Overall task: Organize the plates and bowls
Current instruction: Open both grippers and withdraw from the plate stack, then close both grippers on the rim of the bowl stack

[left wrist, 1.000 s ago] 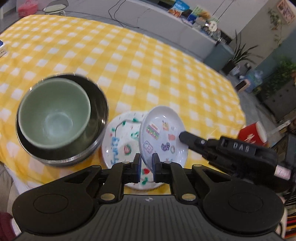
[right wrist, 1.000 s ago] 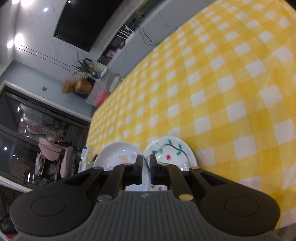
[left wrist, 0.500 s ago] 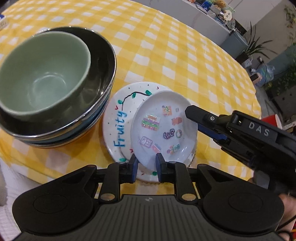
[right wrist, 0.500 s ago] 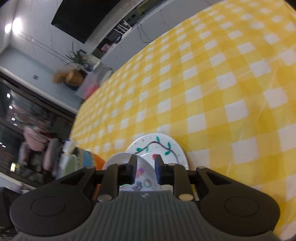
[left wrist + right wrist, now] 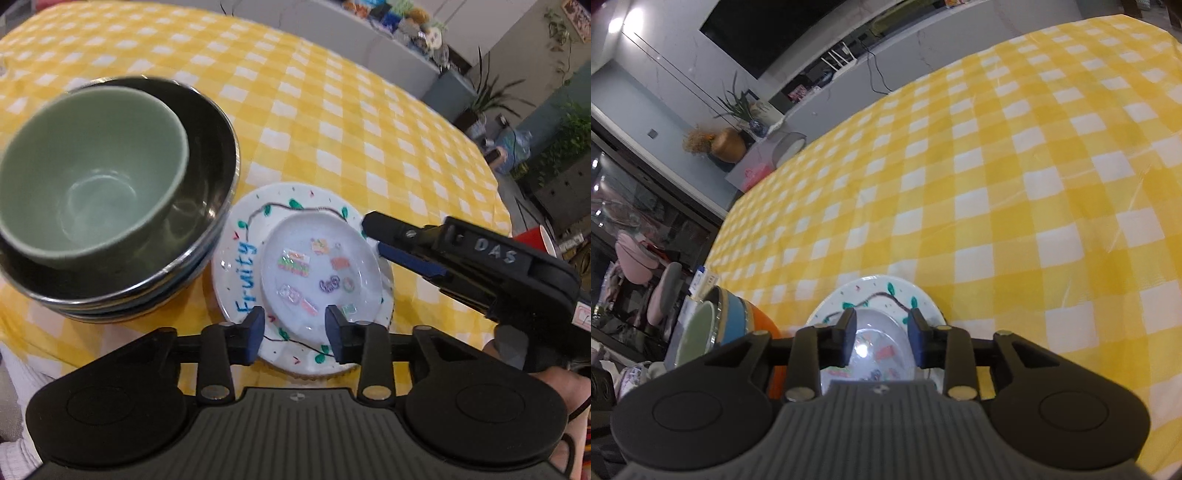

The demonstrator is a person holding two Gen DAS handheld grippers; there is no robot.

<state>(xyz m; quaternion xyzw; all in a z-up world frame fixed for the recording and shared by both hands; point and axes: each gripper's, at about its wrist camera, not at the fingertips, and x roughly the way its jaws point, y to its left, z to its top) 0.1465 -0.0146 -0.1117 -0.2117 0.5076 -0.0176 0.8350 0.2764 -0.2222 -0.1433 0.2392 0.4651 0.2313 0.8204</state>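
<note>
The small sticker-decorated plate (image 5: 317, 273) is seen lying flat on the larger "Fruity" plate (image 5: 240, 266), the smaller dish nested on the bigger one so that a stable stack is formed near the front edge of the bench (image 5: 332, 110), which is covered by a yellow checked cloth. Just beside the plates, the green bowl (image 5: 92, 177) is set inside the dark bowl (image 5: 210, 147) for the same reason. The left gripper (image 5: 295, 328) is held with its jaws well apart over the near rim of the stack, nothing being gripped. The right gripper (image 5: 881, 338) is likewise spread wide and empty at the opposite rim, so the plate appears released, and a clean withdrawal is judged to be what remains
</note>
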